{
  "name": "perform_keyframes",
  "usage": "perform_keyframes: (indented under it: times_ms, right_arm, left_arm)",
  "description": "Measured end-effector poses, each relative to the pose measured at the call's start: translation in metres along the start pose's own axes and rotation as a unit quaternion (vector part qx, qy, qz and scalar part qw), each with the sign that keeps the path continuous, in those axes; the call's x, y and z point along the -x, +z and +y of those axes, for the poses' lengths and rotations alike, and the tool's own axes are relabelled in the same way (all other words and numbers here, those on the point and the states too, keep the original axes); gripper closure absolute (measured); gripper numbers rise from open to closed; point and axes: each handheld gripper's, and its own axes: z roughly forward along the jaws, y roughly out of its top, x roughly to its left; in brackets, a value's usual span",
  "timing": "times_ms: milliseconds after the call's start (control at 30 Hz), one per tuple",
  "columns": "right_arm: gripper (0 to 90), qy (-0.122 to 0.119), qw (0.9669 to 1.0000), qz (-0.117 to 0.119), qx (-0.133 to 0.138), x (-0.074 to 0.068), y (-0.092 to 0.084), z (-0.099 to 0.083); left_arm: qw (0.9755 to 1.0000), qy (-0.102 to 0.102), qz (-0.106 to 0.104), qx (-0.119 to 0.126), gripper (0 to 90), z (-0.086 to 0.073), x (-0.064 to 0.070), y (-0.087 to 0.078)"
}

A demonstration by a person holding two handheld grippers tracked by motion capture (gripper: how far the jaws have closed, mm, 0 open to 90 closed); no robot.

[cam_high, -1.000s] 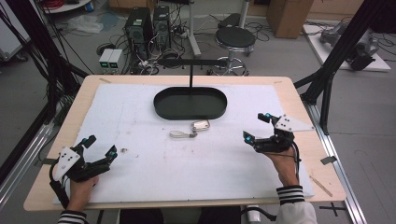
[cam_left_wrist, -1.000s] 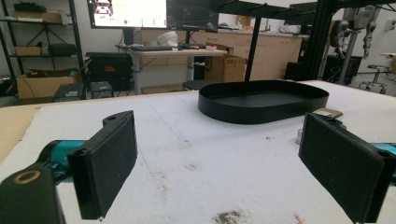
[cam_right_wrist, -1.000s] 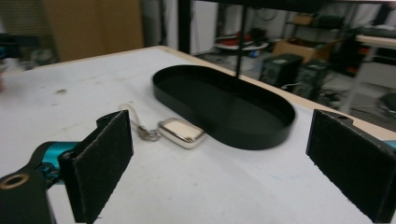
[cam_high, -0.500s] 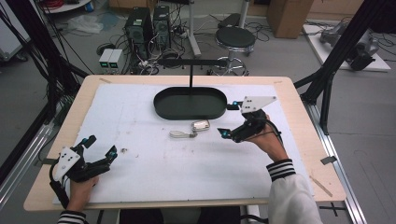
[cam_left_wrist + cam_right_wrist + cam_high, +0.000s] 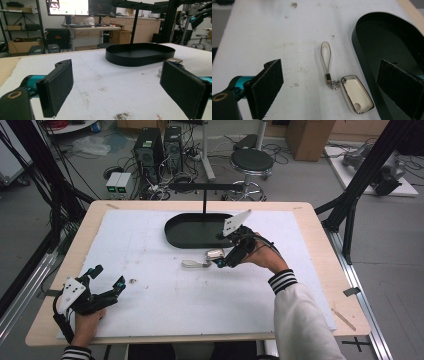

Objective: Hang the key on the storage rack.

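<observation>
A cream key fob (image 5: 357,93) with a silver rim and a cream strap loop (image 5: 326,56) lies flat on the white mat, just beside a black oval tray (image 5: 362,62). My right gripper (image 5: 331,82) hovers open over it, its pads standing wide on either side and touching nothing. From above, the right gripper (image 5: 219,250) sits over the key fob (image 5: 214,253) at the front edge of the tray (image 5: 172,237). At the near left corner my left gripper (image 5: 109,276) is open and empty. The left gripper (image 5: 125,85) faces the tray (image 5: 140,53).
A black post with a crossbar (image 5: 204,202) rises from the tray's far side. The white mat (image 5: 150,310) covers most of the wooden table (image 5: 320,220). Small dirt specks (image 5: 132,281) lie close to the left gripper.
My right gripper has moved left and forward from the table's right side to above the key fob by the tray. The left gripper has stayed put.
</observation>
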Motion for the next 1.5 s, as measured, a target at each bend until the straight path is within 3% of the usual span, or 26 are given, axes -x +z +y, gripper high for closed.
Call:
perform_keyframes:
  times_ms: [167,267,500,567,633,767,833,933,1067,1367,1400,1500]
  right_arm:
    - [6.5,-0.009,0.9995,0.017,-0.026,0.003,0.013,0.007]
    - [6.5,-0.015,0.9975,0.024,-0.065,0.006,0.024,0.014]
    - [6.6,-0.012,0.9945,0.030,-0.100,0.009,0.038,0.024]
    - [7.1,-0.021,0.9928,0.028,-0.114,0.010,0.047,0.028]
    - [15.0,-0.025,0.9918,0.041,-0.118,0.010,0.052,0.029]
    - [15.2,-0.043,0.9883,0.050,-0.138,0.011,0.064,0.027]
    - [15.2,-0.034,0.9867,0.050,-0.151,0.010,0.067,0.026]
    - [18.0,-0.043,0.9818,0.052,-0.178,0.011,0.076,0.022]
    - [20.9,-0.043,0.9787,0.053,-0.194,0.013,0.082,0.019]
    - [31.3,-0.047,0.9758,0.060,-0.205,0.014,0.090,0.018]
    - [36.2,-0.046,0.9732,0.062,-0.216,0.015,0.094,0.016]
    - [41.9,-0.045,0.9713,0.067,-0.224,0.015,0.097,0.015]
  left_arm:
    - [1.0000,0.000,0.000,0.000,12.0,0.000,0.000,0.000]
    - [1.0000,0.001,0.000,0.000,12.0,0.000,0.000,0.000]
    - [1.0000,-0.001,0.000,0.000,12.0,0.000,0.000,0.000]
    - [1.0000,0.000,0.000,0.000,12.0,0.000,0.000,0.000]
    - [1.0000,-0.001,0.000,0.000,12.0,0.000,0.000,0.000]
    - [1.0000,0.000,-0.001,0.000,12.0,0.000,0.000,0.000]
    - [1.0000,0.000,-0.001,0.000,12.0,0.000,0.000,0.000]
    - [1.0000,0.001,-0.001,0.000,12.0,0.000,0.000,0.000]
    - [1.0000,0.001,-0.001,0.000,12.0,0.000,0.000,0.000]
    - [1.0000,0.002,0.001,0.001,12.0,0.000,0.000,0.000]
    - [1.0000,0.002,0.001,0.000,12.0,0.000,0.000,-0.001]
    - [1.0000,0.001,0.001,0.000,11.9,0.000,0.000,0.000]
